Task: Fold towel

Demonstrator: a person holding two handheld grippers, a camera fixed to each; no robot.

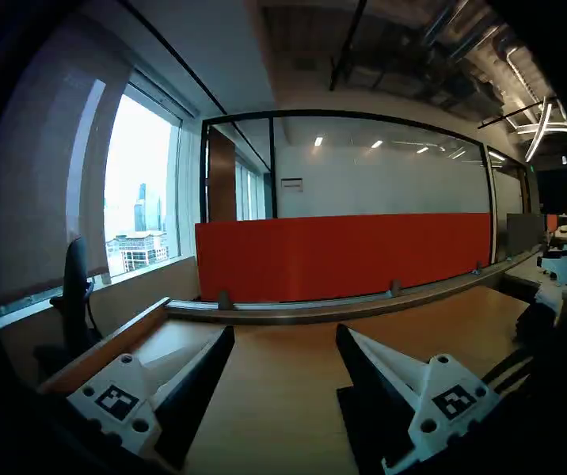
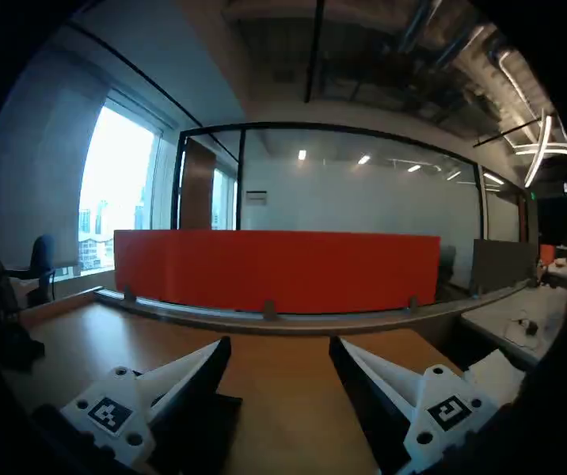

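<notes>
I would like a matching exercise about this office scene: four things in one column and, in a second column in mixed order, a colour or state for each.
Things:
1 divider
2 desk
3 chair
4 left gripper

Colour or state:
a open
b black
c red
d brown

Pairs: 1-c; 2-d; 3-b; 4-a

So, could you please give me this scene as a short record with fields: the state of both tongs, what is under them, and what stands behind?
left tongs: open, holding nothing, over the desk
right tongs: open, holding nothing, over the desk
desk: wooden, bare in front of both tongs
behind desk: red partition, then glass wall
window: bright, with an office chair near it
</notes>
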